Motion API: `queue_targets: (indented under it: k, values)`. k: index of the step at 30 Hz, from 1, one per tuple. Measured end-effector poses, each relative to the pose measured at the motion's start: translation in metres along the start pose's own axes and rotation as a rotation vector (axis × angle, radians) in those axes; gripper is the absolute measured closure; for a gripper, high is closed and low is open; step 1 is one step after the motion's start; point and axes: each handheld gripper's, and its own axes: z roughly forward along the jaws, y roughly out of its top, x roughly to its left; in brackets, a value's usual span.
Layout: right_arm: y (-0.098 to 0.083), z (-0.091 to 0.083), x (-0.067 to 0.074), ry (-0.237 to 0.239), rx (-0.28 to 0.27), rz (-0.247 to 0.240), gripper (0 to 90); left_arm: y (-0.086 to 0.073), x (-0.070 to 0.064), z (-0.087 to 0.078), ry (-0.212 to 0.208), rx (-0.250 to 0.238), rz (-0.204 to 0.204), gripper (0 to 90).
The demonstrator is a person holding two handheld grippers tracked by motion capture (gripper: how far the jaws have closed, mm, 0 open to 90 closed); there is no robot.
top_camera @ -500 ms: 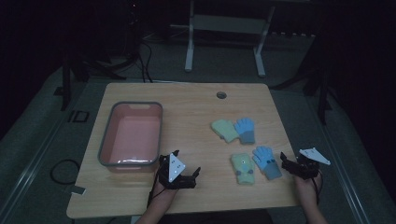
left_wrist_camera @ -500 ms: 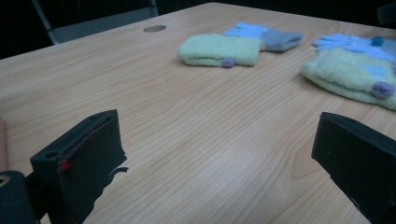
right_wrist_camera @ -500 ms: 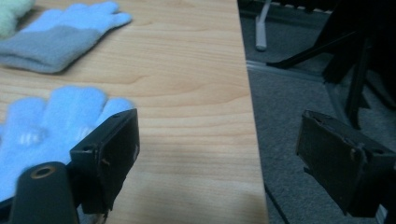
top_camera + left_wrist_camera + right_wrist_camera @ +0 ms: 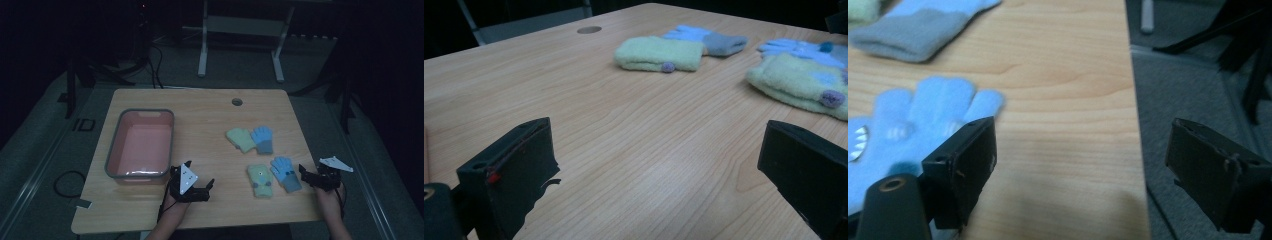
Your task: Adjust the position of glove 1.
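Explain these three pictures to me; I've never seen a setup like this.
A person sits at a wooden table holding a two-jaw gripper in each hand. The wide picture comes from a camera above: the left gripper and the right gripper both have open jaws and hold nothing. The other two pictures come from cameras riding on the grippers, so the black blocks at the bottom are their own jaws. On the table lie a pink bin and four gloves in two pairs: far green glove, far blue glove, near green glove, near blue glove.
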Motion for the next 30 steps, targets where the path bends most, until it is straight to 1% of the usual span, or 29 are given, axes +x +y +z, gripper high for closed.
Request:
queue_targets:
  k: [2,4,6,10,11,12,13,14,15,16,17,18,19,21,23,24,25,27,29,30]
  values:
    - [0.001,0.000,0.000,0.010,0.021,-0.001,12.8,0.000,0.000,0.001,-0.003,0.006,-0.001,2.3]
    - [0.003,0.000,-0.001,0.024,0.031,-0.008,11.8,0.000,0.001,0.000,-0.004,0.001,-0.003,2.3]
    - [0.007,0.000,-0.001,-0.001,0.037,-0.031,11.6,-0.001,0.001,-0.001,-0.006,-0.009,-0.009,2.2]
    - [0.014,-0.004,-0.001,-0.024,0.058,-0.057,12.4,-0.001,0.001,-0.002,-0.002,-0.009,-0.001,2.3]
    - [0.016,-0.005,-0.001,-0.002,0.070,-0.054,15.2,-0.001,0.000,-0.002,-0.003,-0.005,0.002,2.2]
    - [0.018,-0.006,-0.002,0.050,0.099,-0.036,15.2,-0.001,0.000,-0.002,-0.004,-0.002,0.008,2.2]
    - [0.021,-0.005,-0.003,0.075,0.139,-0.022,15.4,-0.001,0.000,-0.002,-0.006,-0.002,0.012,2.3]
    - [0.023,-0.005,-0.003,0.074,0.159,-0.021,17.1,-0.001,-0.001,-0.002,-0.012,0.002,0.013,2.2]
    - [0.025,-0.005,-0.002,0.081,0.159,-0.032,18.6,-0.001,-0.001,-0.002,-0.017,0.006,0.014,2.3]
    - [0.027,-0.006,-0.001,0.083,0.162,-0.028,18.5,-0.001,-0.002,-0.003,-0.020,0.005,0.018,2.2]
    - [0.030,-0.006,0.000,0.081,0.165,-0.015,18.3,-0.001,-0.003,-0.002,-0.019,0.006,0.021,2.2]
    - [0.033,-0.006,0.000,0.081,0.169,0.012,16.5,-0.001,-0.003,-0.002,-0.019,0.008,0.025,2.2]
    - [0.037,-0.007,0.001,0.089,0.172,0.025,13.1,-0.001,-0.003,-0.002,-0.017,0.010,0.025,2.2]
    - [0.044,-0.010,0.003,0.129,0.173,0.023,11.9,-0.001,-0.003,-0.002,-0.018,0.010,0.022,2.3]
    - [0.052,-0.013,0.006,0.130,0.163,0.012,11.7,-0.001,-0.002,-0.002,-0.020,0.009,0.018,2.3]
    - [0.057,-0.014,0.007,0.141,0.168,0.005,11.6,-0.001,-0.002,-0.002,-0.021,0.008,0.016,2.2]
    - [0.061,-0.015,0.008,0.137,0.174,-0.003,11.7,-0.001,-0.002,-0.002,-0.020,0.007,0.015,2.2]
    - [0.069,-0.016,0.009,0.144,0.178,-0.021,11.7,-0.001,-0.002,-0.002,-0.020,0.008,0.018,2.2]
    - [0.076,-0.017,0.011,0.135,0.184,-0.042,13.1,-0.001,-0.003,-0.002,-0.022,0.009,0.021,2.3]
    - [0.080,-0.018,0.012,0.141,0.186,-0.050,13.2,-0.001,-0.003,-0.002,-0.023,0.010,0.021,2.2]
